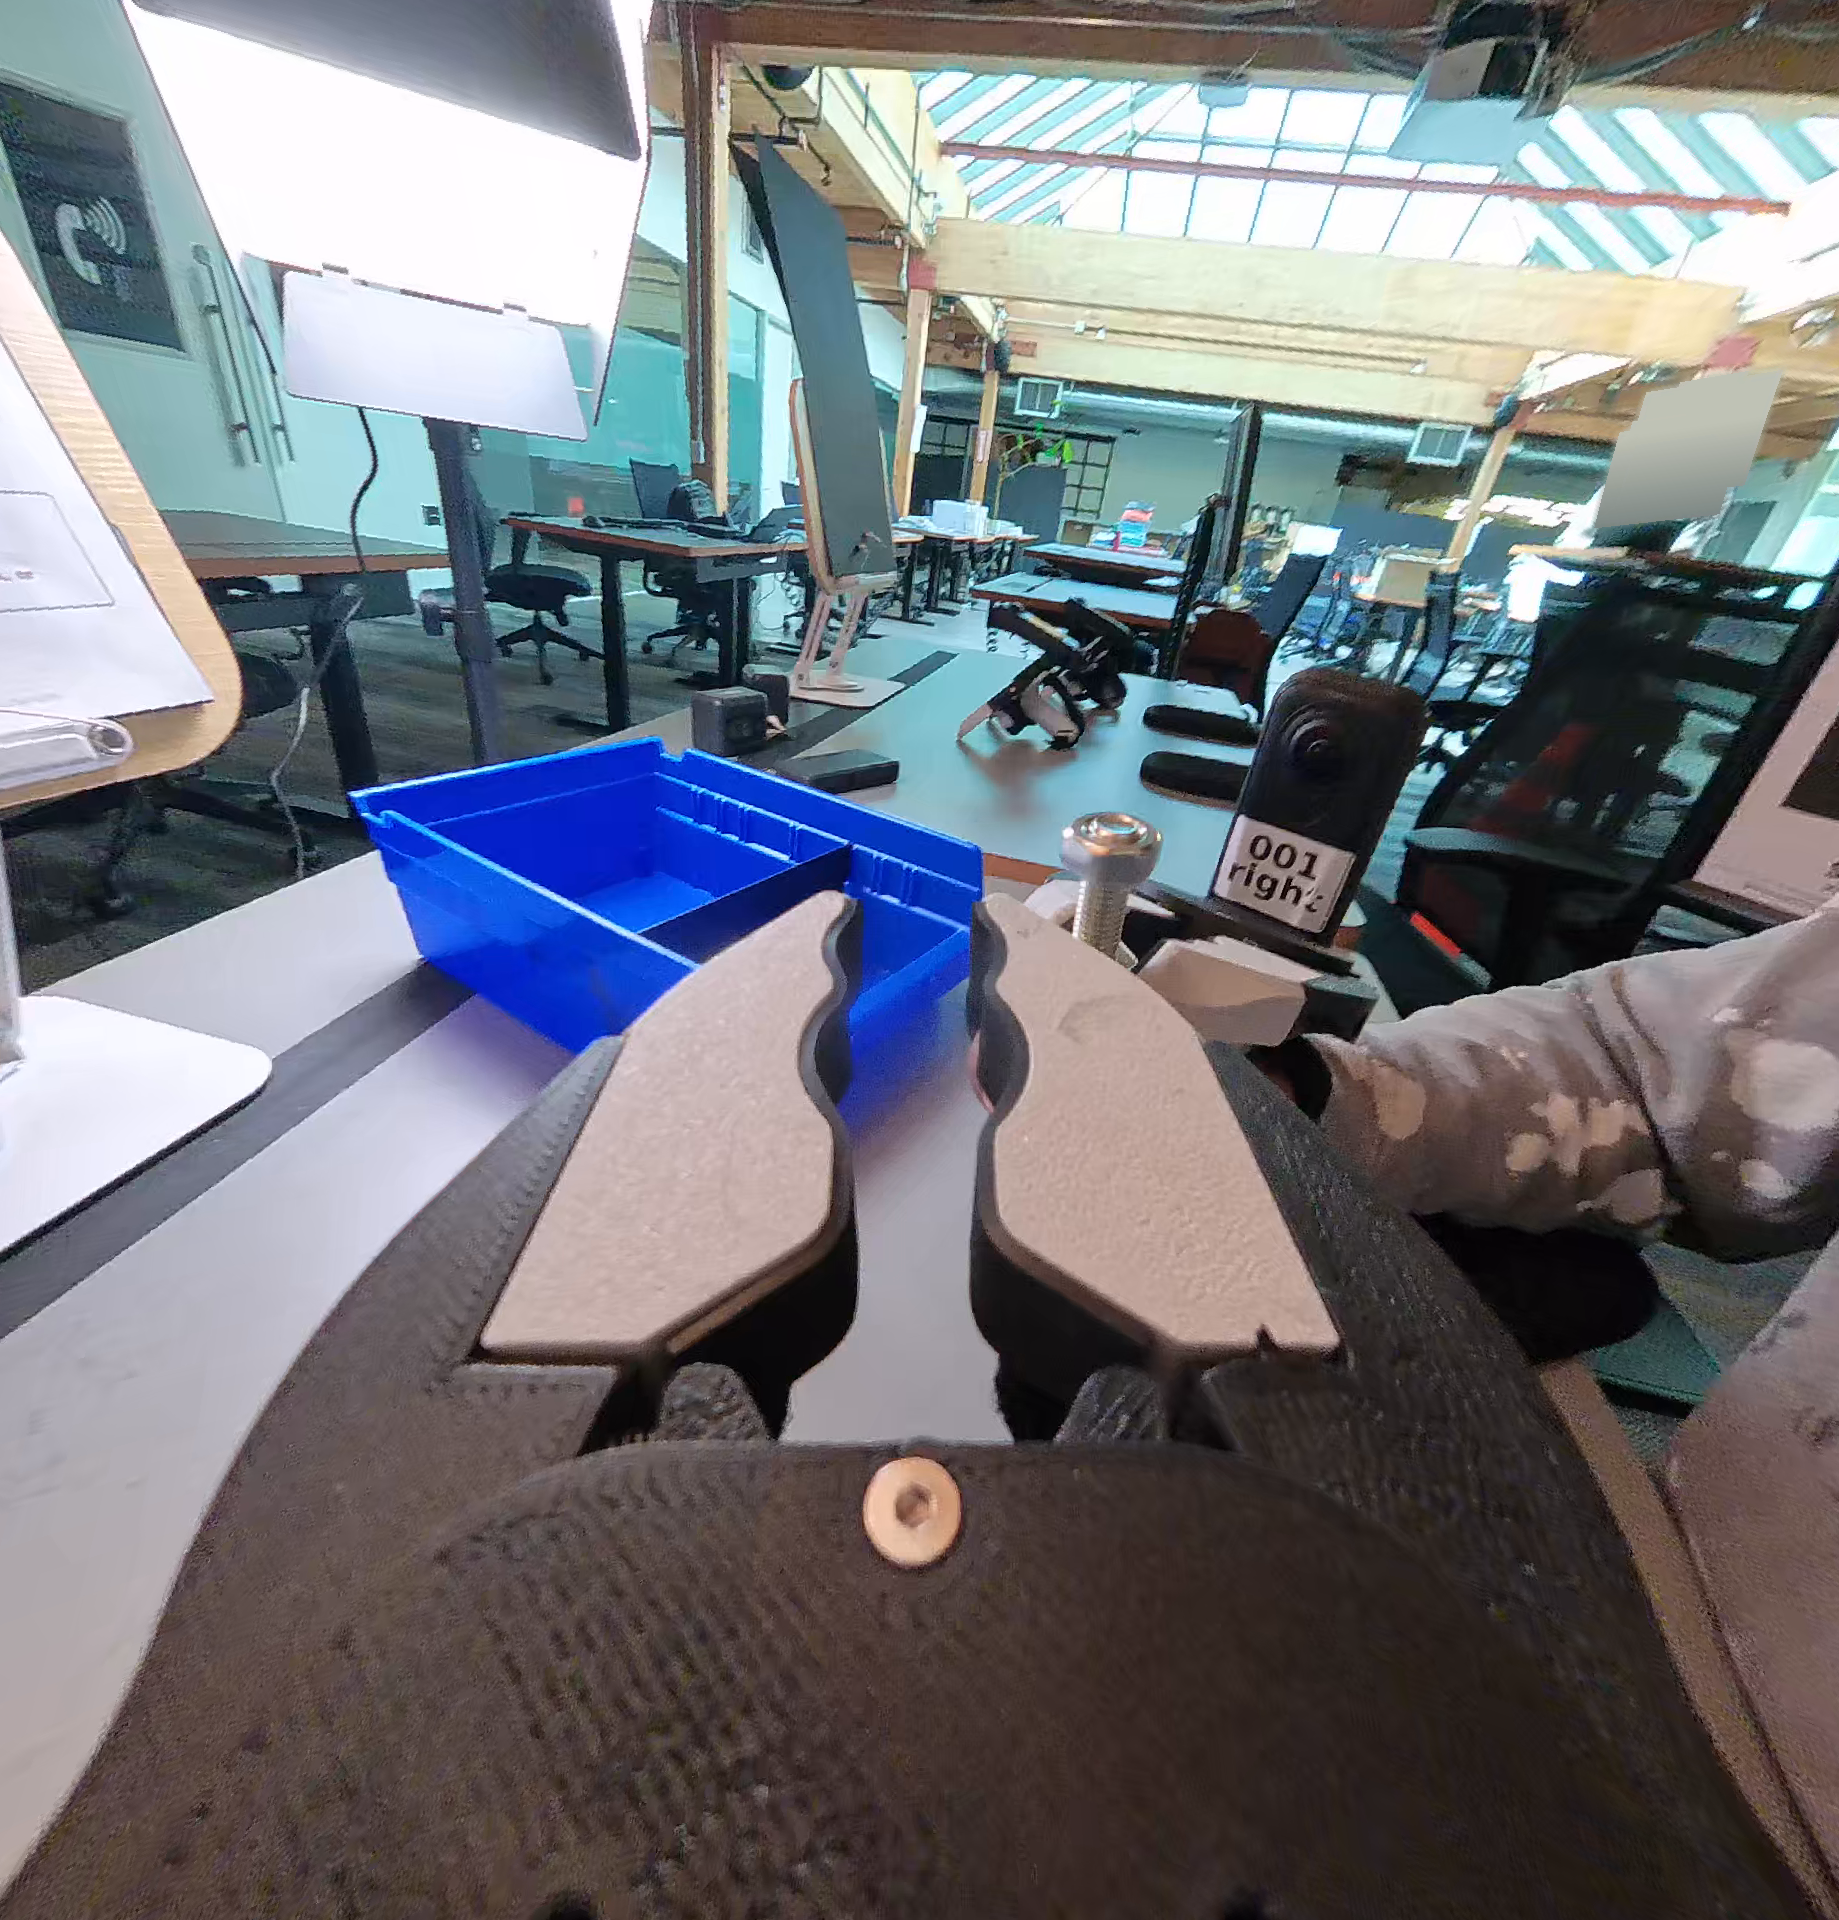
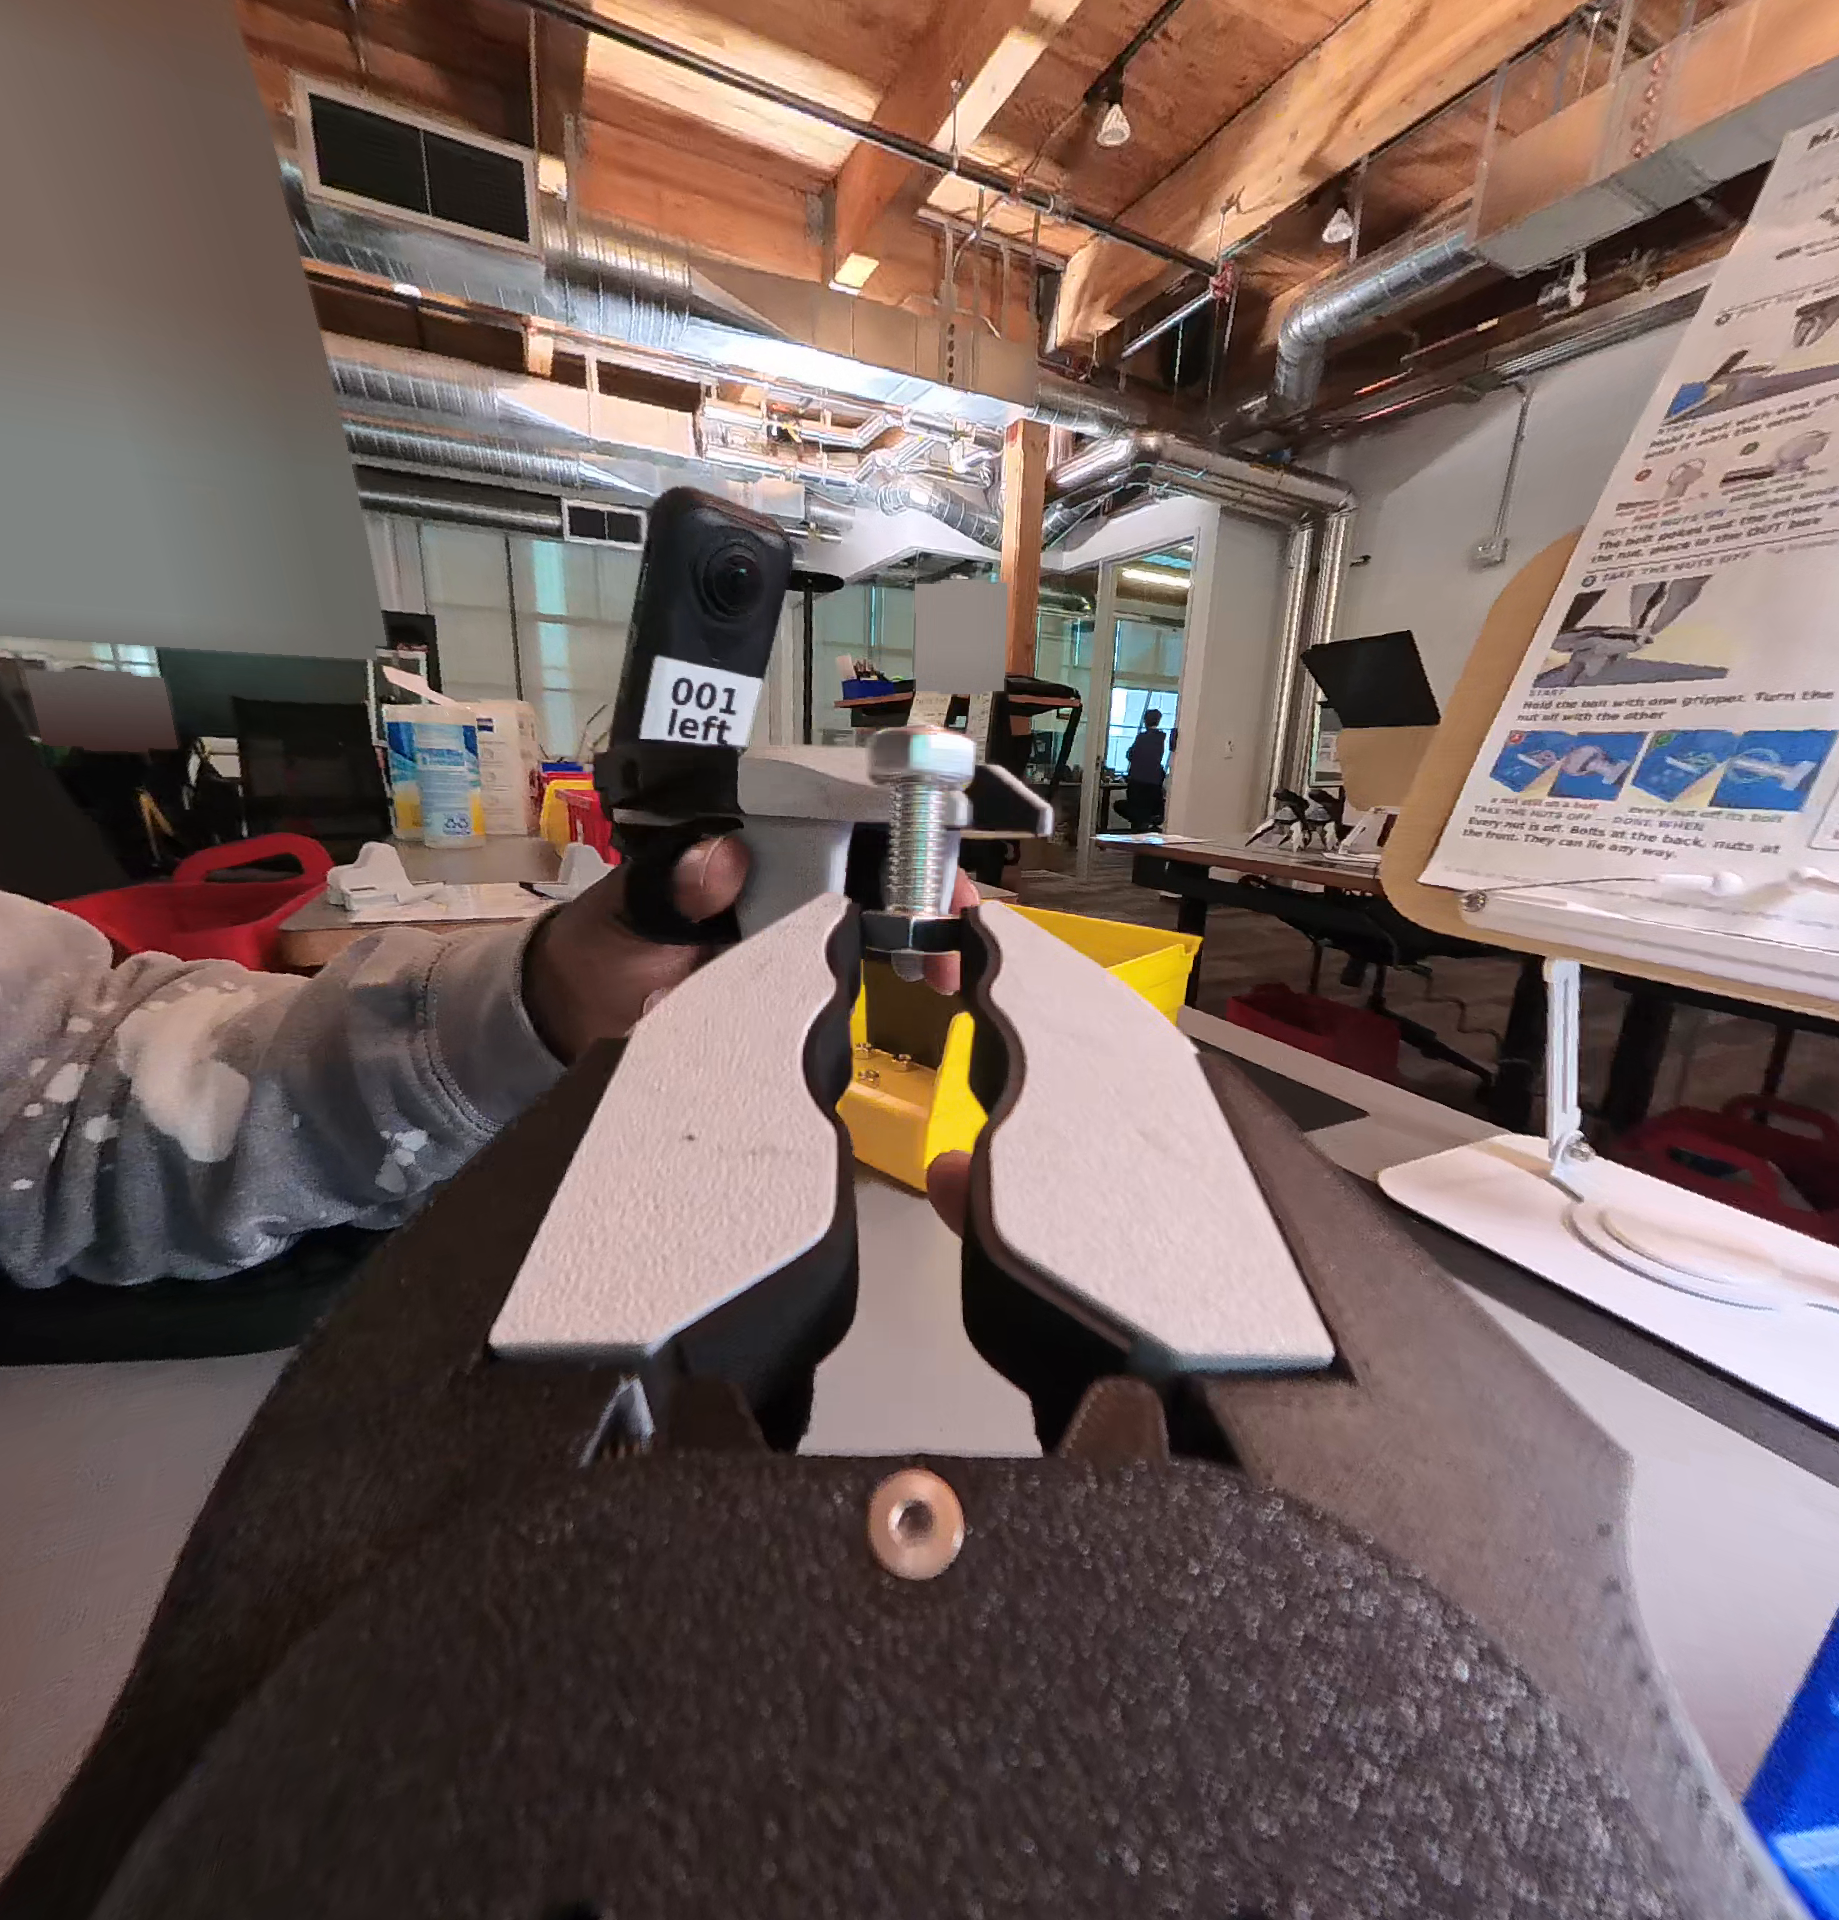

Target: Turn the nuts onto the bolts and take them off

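Observation:
In the right wrist view my right gripper point(image 2: 910, 928) is shut on a hex nut point(image 2: 907, 932) that sits on the lower end of a silver bolt point(image 2: 921, 821). The bolt stands upright, head up. My left gripper point(image 1: 910, 920) is open and empty. In its view the bolt point(image 1: 1105, 878) rises just right of and beyond its right finger, not between the jaws. In the right wrist view the left gripper's fingers point(image 2: 790, 795) show close behind the bolt.
A blue divided bin point(image 1: 541, 883) sits ahead of the left gripper, its compartments bare. A yellow bin point(image 2: 1112, 961) with small hardware stands beyond the right gripper. An instruction board on a white stand point(image 2: 1673, 623) is at the right; it also shows in the left wrist view point(image 1: 63, 540). A sleeved arm point(image 1: 1621, 1091) holds the right gripper. The grippers are tip to tip, or close to it.

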`<control>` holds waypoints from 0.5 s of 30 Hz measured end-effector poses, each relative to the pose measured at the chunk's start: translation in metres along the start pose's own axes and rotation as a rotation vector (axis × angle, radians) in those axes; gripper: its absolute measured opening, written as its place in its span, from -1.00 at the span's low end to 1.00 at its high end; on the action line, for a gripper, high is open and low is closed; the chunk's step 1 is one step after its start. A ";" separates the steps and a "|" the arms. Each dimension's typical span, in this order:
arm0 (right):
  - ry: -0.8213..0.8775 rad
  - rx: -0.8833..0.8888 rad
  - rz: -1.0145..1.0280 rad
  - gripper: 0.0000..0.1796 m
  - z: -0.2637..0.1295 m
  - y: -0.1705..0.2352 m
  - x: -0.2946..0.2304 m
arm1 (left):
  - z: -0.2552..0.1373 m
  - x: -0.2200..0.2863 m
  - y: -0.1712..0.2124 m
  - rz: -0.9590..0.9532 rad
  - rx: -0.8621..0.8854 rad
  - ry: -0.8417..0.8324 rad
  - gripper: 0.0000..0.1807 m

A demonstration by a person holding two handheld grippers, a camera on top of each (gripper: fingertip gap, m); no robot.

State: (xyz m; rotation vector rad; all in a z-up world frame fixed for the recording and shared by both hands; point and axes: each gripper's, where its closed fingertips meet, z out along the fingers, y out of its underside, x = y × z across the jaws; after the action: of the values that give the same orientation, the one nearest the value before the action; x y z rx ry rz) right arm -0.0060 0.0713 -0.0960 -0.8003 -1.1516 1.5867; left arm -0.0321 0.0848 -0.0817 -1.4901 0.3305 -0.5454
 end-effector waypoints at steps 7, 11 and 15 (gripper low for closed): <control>0.013 -0.023 0.003 -0.80 0.003 0.006 -0.001 | 0.006 0.027 -0.003 -0.049 0.014 0.138 -0.62; 0.008 0.006 0.025 -0.80 0.001 0.001 0.000 | 0.005 0.019 -0.002 -0.045 -0.003 0.110 -0.64; -0.025 0.038 0.026 -0.80 0.000 -0.008 -0.005 | -0.002 -0.002 -0.001 -0.054 -0.002 0.021 -0.78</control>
State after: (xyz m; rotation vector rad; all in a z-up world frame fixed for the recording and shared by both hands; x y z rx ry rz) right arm -0.0022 0.0669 -0.0886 -0.7755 -1.1295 1.6390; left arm -0.0353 0.0839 -0.0811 -1.4992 0.3078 -0.6040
